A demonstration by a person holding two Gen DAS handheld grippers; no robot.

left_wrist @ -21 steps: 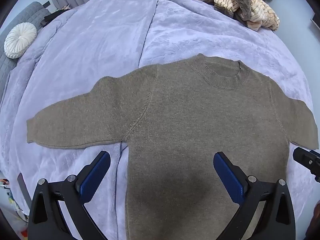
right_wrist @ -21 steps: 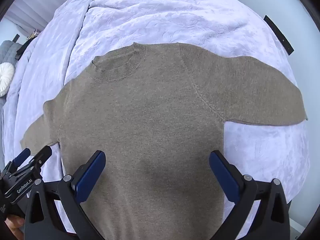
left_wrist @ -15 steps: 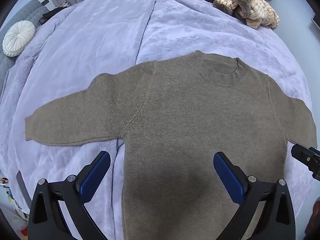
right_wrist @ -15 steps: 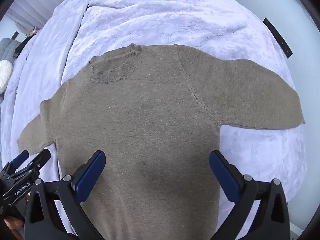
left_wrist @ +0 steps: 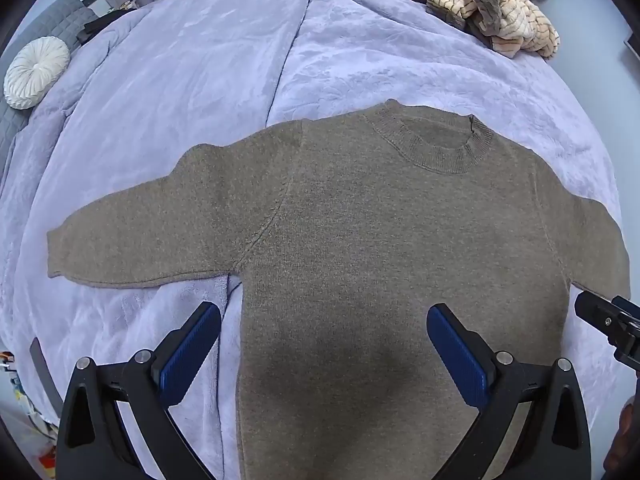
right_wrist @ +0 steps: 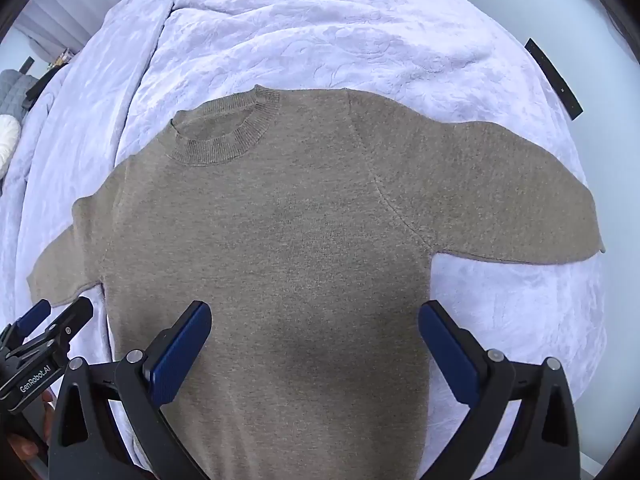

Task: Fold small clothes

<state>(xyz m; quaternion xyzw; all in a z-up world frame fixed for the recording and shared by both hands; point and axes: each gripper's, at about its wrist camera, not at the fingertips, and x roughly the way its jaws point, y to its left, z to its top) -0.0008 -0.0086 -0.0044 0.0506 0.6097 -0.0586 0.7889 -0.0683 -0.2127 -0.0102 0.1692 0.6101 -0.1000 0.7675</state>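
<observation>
Sweater (left_wrist: 360, 248) flat on blanket (left_wrist: 192, 64); both tools spread wide above

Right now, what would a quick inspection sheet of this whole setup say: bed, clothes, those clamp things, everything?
Surface: lavender blanket covering a bed, softly wrinkled.
Job's things: brown sweater lying flat, front up, collar away from the cameras, both sleeves spread out to the sides, no fold made.
Clutter: pile of striped clothes at the far edge of the blanket, apart from the sweater.
Grippers: left gripper open, above the sweater's lower left side, holding nothing; right gripper open, above its lower right side, holding nothing.
Cables: nothing seen.
Surroundings: round white cushion on grey quilted padding to the left; pale wall to the right.
</observation>
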